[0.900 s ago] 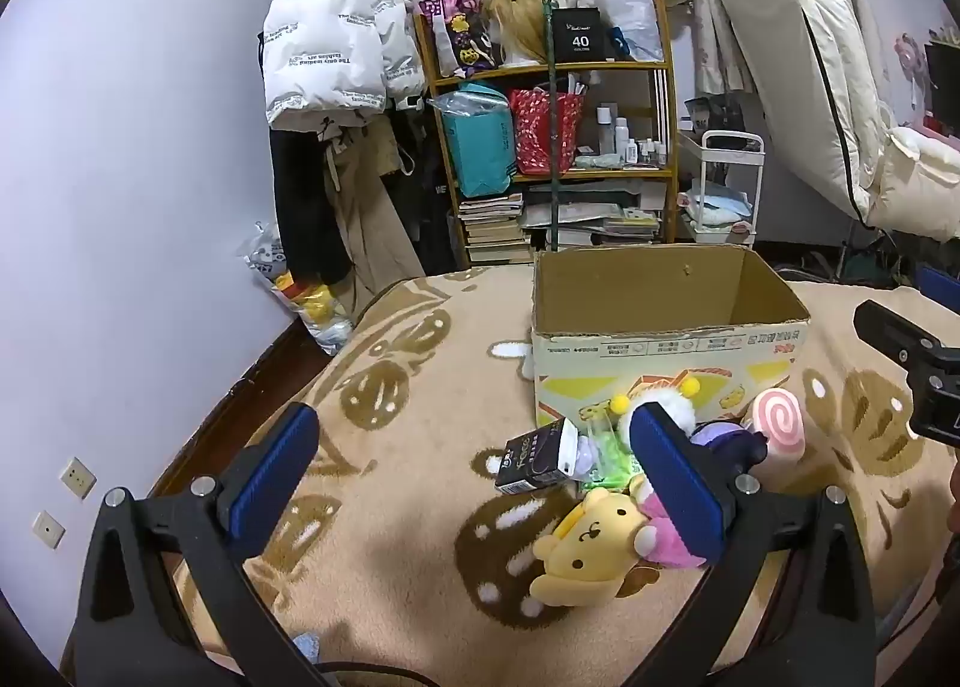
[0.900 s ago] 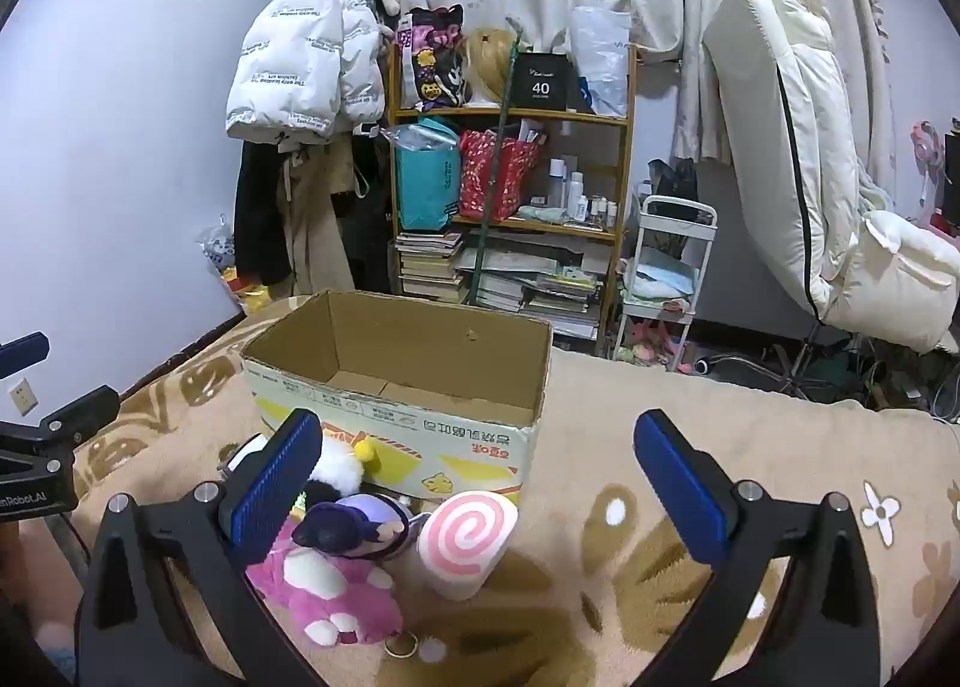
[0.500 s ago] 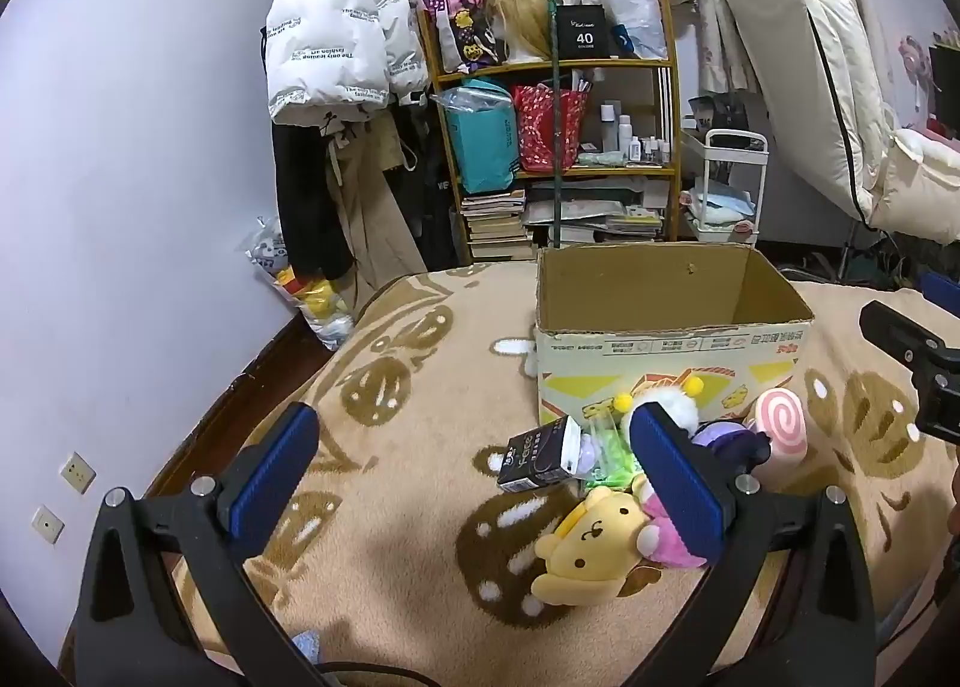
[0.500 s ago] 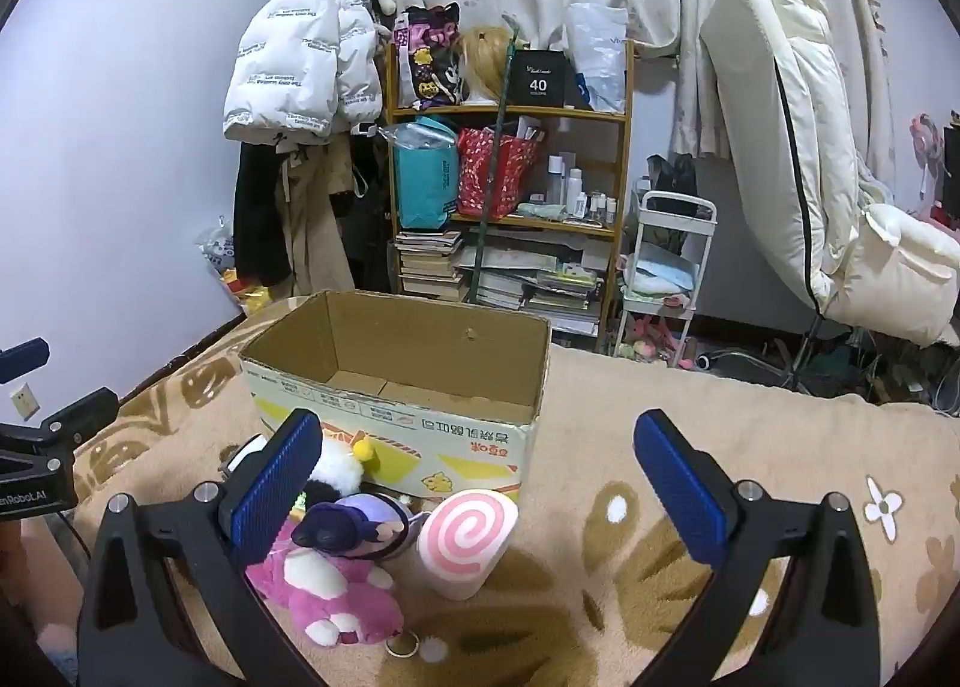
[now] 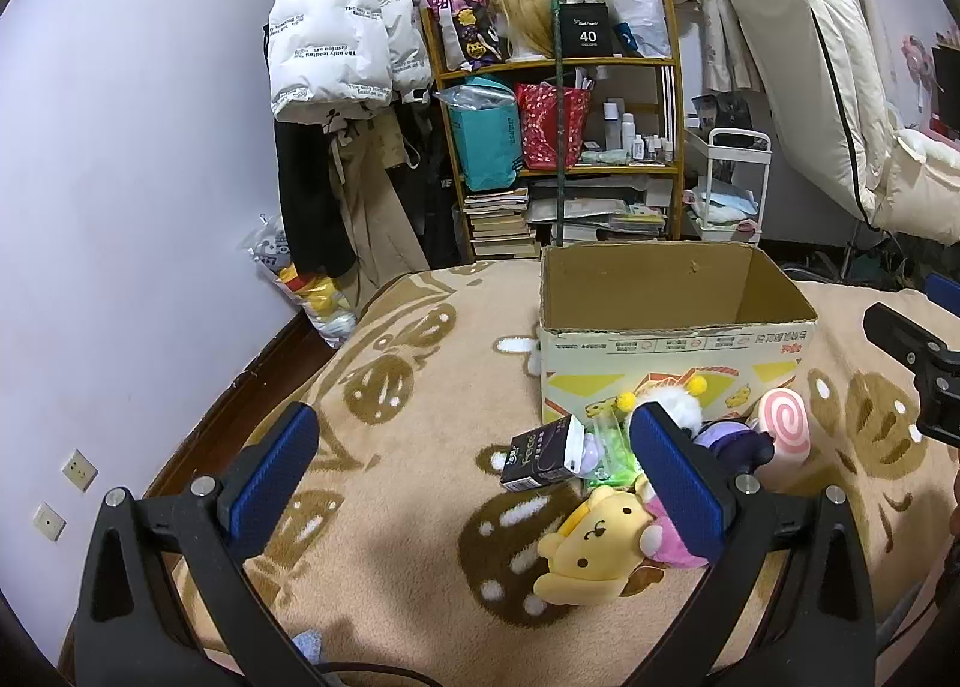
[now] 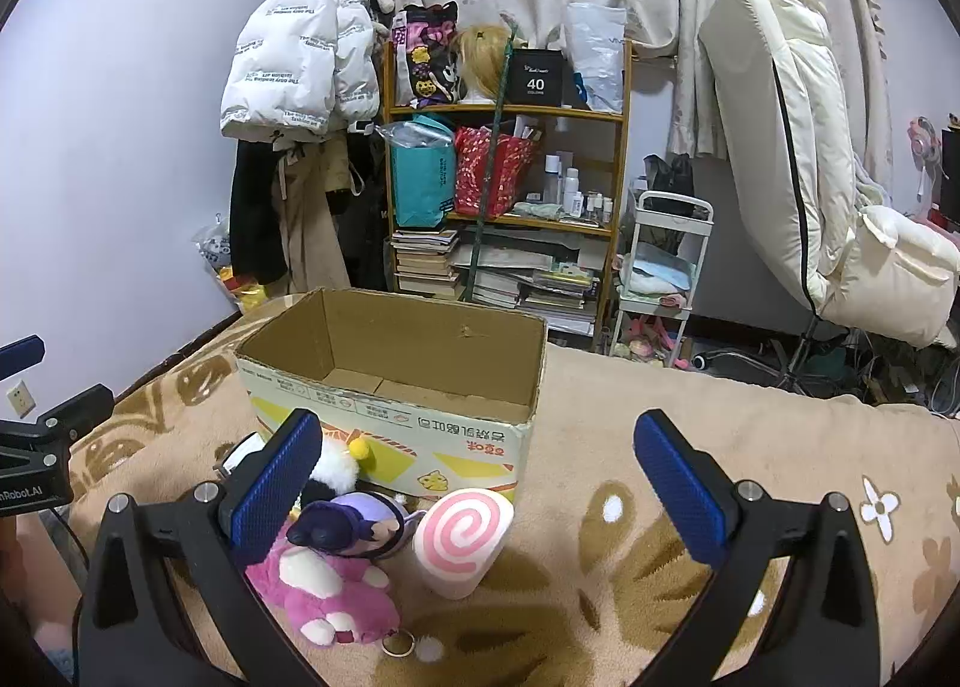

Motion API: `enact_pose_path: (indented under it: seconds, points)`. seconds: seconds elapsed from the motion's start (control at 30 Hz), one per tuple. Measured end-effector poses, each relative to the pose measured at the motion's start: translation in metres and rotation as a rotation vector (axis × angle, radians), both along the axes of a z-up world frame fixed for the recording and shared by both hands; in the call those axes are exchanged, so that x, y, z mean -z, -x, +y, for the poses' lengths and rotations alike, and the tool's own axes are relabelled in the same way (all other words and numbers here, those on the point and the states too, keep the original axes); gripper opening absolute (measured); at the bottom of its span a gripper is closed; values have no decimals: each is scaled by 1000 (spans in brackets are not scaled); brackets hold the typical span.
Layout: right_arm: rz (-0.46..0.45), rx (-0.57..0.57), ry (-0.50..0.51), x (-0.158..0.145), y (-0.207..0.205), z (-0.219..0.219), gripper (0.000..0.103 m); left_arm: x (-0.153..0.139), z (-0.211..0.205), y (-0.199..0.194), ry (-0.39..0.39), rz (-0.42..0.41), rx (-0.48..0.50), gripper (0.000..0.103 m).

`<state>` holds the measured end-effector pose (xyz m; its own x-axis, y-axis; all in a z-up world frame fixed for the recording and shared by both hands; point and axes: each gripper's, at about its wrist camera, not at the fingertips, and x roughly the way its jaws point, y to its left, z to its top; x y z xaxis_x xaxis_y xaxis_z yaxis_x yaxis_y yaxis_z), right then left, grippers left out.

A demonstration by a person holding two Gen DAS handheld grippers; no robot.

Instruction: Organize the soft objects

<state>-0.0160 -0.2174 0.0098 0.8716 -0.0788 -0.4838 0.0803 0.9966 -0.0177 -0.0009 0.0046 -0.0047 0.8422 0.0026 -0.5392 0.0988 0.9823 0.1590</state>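
On the bed's blanket (image 5: 408, 483), left claw (image 5: 474, 483) and right claw (image 6: 480, 483) both gape wide, holding nothing. Before the box (image 6: 390, 417), left to right: yellow plush (image 5: 591, 549), pink plush (image 6: 324, 585), seemingly purple plush (image 6: 354, 522), swirl cushion (image 6: 462, 537).

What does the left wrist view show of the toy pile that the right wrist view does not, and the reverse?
Only the left wrist view shows the yellow plush dog and the small black carton. Only the right wrist view shows the key ring by the pink plush and the bare box floor. Both show the cardboard box, the pink swirl cushion and the purple doll, with both grippers open and empty.
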Motion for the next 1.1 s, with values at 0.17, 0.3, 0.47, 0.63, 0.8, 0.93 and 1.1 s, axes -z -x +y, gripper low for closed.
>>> enact_pose_path:
  seconds: [0.17,0.3,0.47,0.63,0.8,0.93,1.1]
  points:
    - [0,2,1,0,0,0,103,2,3,0,0,0,1,102]
    - [0,0,-1,1,0,0,103,2,2,-1,2,-11,1,102]
    - [3,-9,-4,1,1,0,103,-1,1,-1,0,-6,-3,102]
    - [4,-5,5,1,1,1,103,-1,1,-2,0,-5,0,102]
    - [6,-3,5,1,1,1,103,-1,0,-2,-1,-4,-1,102]
    - [8,-4,7,2,0,1,103,-2,0,-2,-3,-3,-2,102]
    - [19,-10,14,4,-1,3,103,-2,-2,-2,-8,0,-2,102]
